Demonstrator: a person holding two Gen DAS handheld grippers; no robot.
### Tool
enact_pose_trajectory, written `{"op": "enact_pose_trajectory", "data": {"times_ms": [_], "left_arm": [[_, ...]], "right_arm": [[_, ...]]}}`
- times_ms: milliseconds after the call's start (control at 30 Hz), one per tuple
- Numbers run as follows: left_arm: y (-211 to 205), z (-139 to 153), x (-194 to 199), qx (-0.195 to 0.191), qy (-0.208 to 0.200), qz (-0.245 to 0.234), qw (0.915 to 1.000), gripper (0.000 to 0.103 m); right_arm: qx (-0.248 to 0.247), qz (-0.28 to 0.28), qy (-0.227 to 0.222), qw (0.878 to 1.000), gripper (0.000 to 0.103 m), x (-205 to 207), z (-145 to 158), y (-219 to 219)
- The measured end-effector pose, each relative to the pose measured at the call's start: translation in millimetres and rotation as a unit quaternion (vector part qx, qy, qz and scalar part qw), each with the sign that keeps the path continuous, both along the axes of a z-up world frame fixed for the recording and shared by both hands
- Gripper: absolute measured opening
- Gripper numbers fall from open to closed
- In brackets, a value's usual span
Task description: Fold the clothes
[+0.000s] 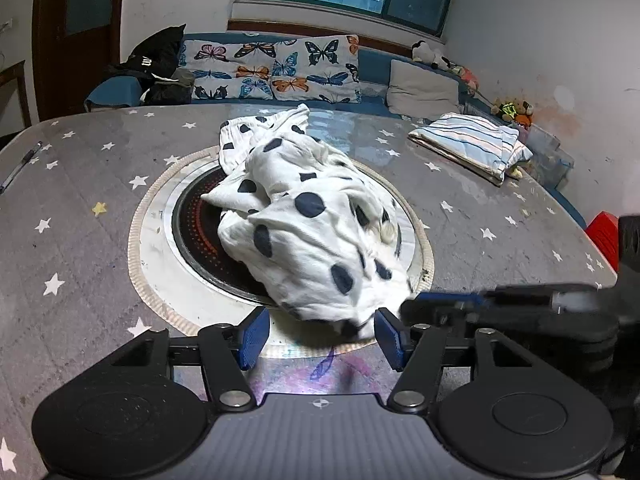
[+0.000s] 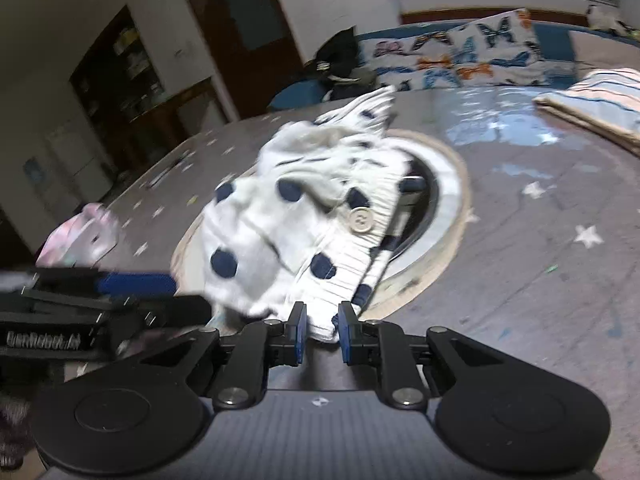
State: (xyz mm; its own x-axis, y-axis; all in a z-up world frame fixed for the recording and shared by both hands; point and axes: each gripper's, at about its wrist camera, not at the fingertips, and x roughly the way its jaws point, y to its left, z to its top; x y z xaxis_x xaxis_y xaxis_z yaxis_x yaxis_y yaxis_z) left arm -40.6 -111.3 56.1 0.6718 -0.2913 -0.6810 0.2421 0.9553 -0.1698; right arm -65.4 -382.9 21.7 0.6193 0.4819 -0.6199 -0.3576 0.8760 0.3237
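A white garment with dark blue spots (image 1: 304, 232) lies bunched over the round inset in the middle of the table. My left gripper (image 1: 320, 338) is open, its blue pads wide apart on either side of the garment's near edge and not pressing it. My right gripper (image 2: 322, 334) has its pads close together, with the ribbed hem of the garment (image 2: 280, 232) filling the gap between them. A pale button (image 2: 359, 220) shows on the hem. The right gripper's blue finger (image 1: 452, 302) reaches in at the garment's near right corner. The left gripper's finger (image 2: 136, 284) shows blurred at the left.
The grey star-print table (image 1: 80, 240) has a round hotplate inset (image 1: 192, 232). A folded striped cloth (image 1: 472, 144) lies at the far right, a pen (image 1: 20, 168) at the far left, a pink cloth (image 2: 80, 236) at the left edge. A butterfly-cushioned sofa (image 1: 272, 68) stands behind.
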Motion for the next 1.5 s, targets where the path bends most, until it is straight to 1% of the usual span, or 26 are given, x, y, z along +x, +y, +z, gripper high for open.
{"op": "enact_pose_trajectory", "data": {"times_ms": [100, 167, 233, 267, 367, 433, 467, 500, 600, 700, 967, 1100, 1233, 1400, 1500], "left_arm": [[2.6, 0.7, -0.9, 0.004, -0.005, 0.005, 1.0000, 0.063], [6.1, 0.3, -1.3, 0.005, -0.005, 0.011, 0.9999, 0.063], [7.8, -0.3, -2.1, 0.006, -0.005, 0.014, 0.9999, 0.063], [8.0, -0.8, -2.4, 0.007, -0.005, 0.014, 0.9999, 0.063], [-1.9, -0.9, -3.8, 0.014, -0.009, -0.003, 0.9999, 0.063], [-14.8, -1.0, -4.9, 0.027, -0.017, -0.018, 0.9993, 0.063], [-22.2, -1.7, -4.5, 0.035, -0.022, -0.027, 0.9988, 0.063], [-28.2, -3.3, -3.5, 0.042, -0.026, -0.032, 0.9983, 0.063], [-44.4, -8.0, 3.1, 0.060, -0.030, -0.038, 0.9970, 0.062], [-57.8, -11.6, 9.4, 0.073, -0.029, -0.040, 0.9961, 0.061], [-71.4, -2.9, -13.3, 0.100, -0.052, -0.043, 0.9927, 0.061], [-66.8, 2.6, -19.5, 0.089, -0.052, -0.047, 0.9935, 0.061], [-72.6, 5.1, -13.8, 0.067, -0.052, -0.073, 0.9937, 0.061], [-93.1, -7.1, 4.6, 0.085, -0.057, -0.086, 0.9910, 0.060], [-97.1, -18.0, 16.9, 0.090, -0.045, -0.085, 0.9913, 0.054]], "right_arm": [[0.025, 0.055, -0.011, 0.998, 0.016, -9.2, 2.8, 5.9], [0.028, 0.067, -0.023, 0.997, 0.016, -12.8, 8.7, 6.5], [0.028, 0.060, -0.032, 0.997, 0.019, -13.4, 15.9, 2.7], [0.029, 0.054, -0.036, 0.997, 0.023, -13.0, 19.2, -0.8], [0.012, 0.022, -0.047, 0.999, 0.028, -8.8, 27.8, -10.8], [-0.002, -0.002, -0.048, 0.999, 0.030, -3.1, 29.4, -17.6], [-0.009, -0.014, -0.048, 0.999, 0.034, 0.0, 29.9, -21.2], [-0.015, -0.026, -0.047, 0.998, 0.035, 3.2, 30.4, -24.9], [-0.027, -0.056, -0.046, 0.997, 0.035, 12.5, 29.2, -35.8], [-0.036, -0.074, -0.043, 0.996, 0.039, 24.9, 26.7, -43.9], [-0.057, -0.088, -0.037, 0.994, 0.040, 54.3, 19.3, -50.4], [-0.044, -0.082, -0.037, 0.995, 0.040, 72.3, 22.4, -56.3], [-0.032, -0.063, -0.034, 0.997, 0.040, 95.8, 24.9, -55.7], [-0.022, -0.029, -0.033, 0.999, 0.040, 121.3, 28.4, -47.1], [-0.017, -0.009, -0.031, 0.999, 0.041, 135.1, 28.4, -43.2]]}}
